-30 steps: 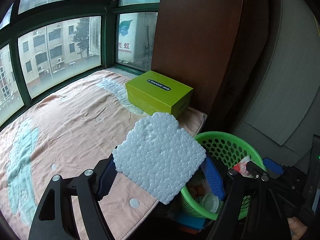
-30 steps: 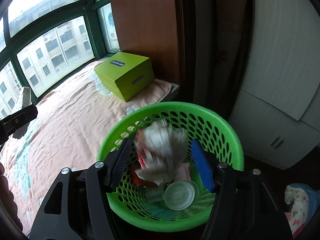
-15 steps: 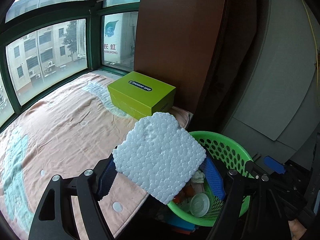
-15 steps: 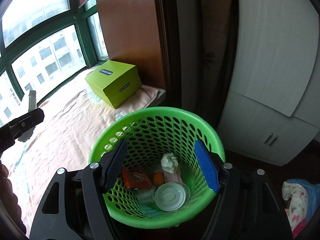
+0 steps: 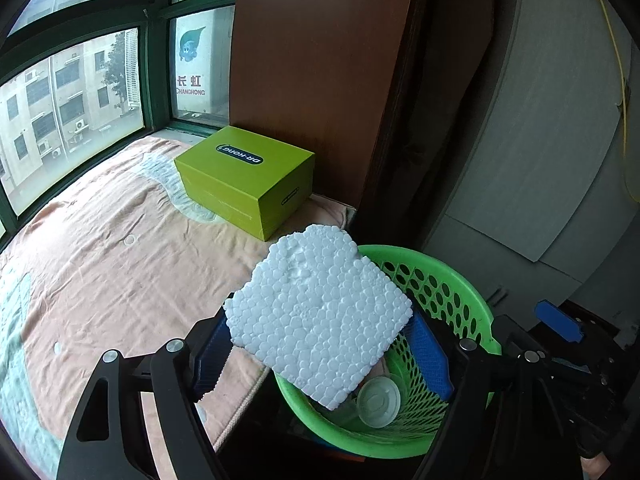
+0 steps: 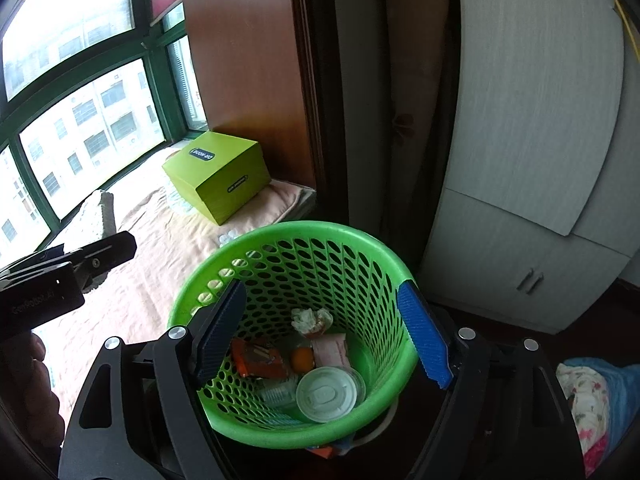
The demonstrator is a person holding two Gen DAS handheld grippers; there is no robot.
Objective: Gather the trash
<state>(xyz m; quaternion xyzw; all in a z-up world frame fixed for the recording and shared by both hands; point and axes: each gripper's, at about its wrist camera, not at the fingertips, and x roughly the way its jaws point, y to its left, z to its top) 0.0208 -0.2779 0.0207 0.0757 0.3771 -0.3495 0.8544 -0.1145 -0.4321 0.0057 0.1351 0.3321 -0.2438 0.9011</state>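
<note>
My left gripper (image 5: 320,352) is shut on a white foam slab (image 5: 320,316) and holds it over the near rim of the green mesh basket (image 5: 452,280). The slab hides part of the basket's inside. My right gripper (image 6: 320,332) is open and empty, its jaws spread above the green basket (image 6: 288,236). Inside lie a crumpled tissue (image 6: 312,318), an orange wrapper (image 6: 260,360), a pink packet (image 6: 330,352) and a clear cup lid (image 6: 326,394). The left gripper with the foam edge (image 6: 98,212) shows at the left of the right wrist view.
A lime-green shoe box (image 5: 244,178) stands on the peach bedsheet (image 5: 100,260) by the window. A brown wooden panel (image 5: 312,60) rises behind it. Grey cabinet doors (image 6: 520,160) stand to the right. Patterned cloth (image 6: 592,392) lies on the floor at the right.
The crumpled tissue left my right gripper and dropped into the basket. My left gripper carried the foam slab rightward until it hangs over the basket. The right gripper pulled back a little.
</note>
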